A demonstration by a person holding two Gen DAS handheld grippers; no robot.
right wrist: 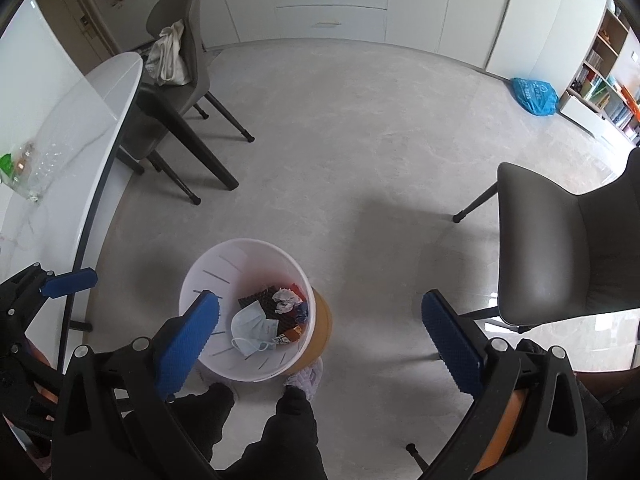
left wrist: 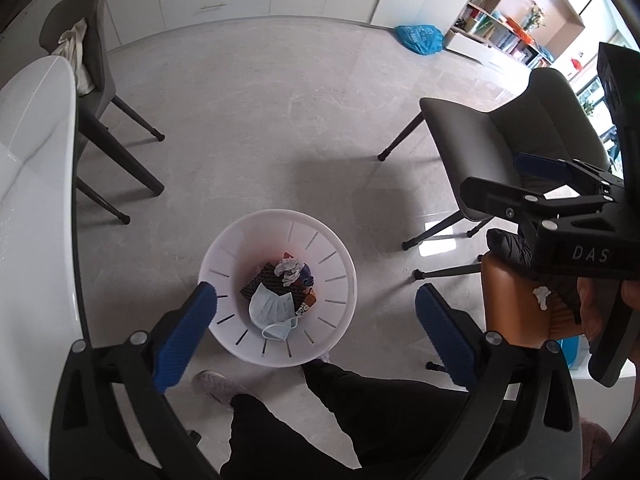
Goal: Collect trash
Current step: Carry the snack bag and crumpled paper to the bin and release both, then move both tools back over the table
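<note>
bin [left wrist: 340, 280] under both claws already has mask [left wrist: 272, 308], tissue, wrappers | left gripper [left wrist: 316, 332] wide, empty | right gripper [right wrist: 320, 340] wide, empty too | plastic wrapper [right wrist: 28, 176] on table off to its left, still to grab

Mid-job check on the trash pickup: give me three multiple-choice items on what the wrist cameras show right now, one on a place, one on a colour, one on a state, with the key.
1. Where does the face mask lie?
A. On the grey chair seat
B. Inside the white bin
C. On the white table

2. What colour is the plastic bag on the floor by the bookshelf?
A. Blue
B. Red
C. Black

3. How does the left gripper stand?
A. Shut on a mask
B. Shut on nothing
C. Open, nothing between its fingers

Key:
1 B, the mask sits on the other litter inside the white bin.
2 A, the bag shows bright blue against the pale floor.
3 C, its blue fingers stand wide apart above the bin with only the bin and floor seen between them.
</note>
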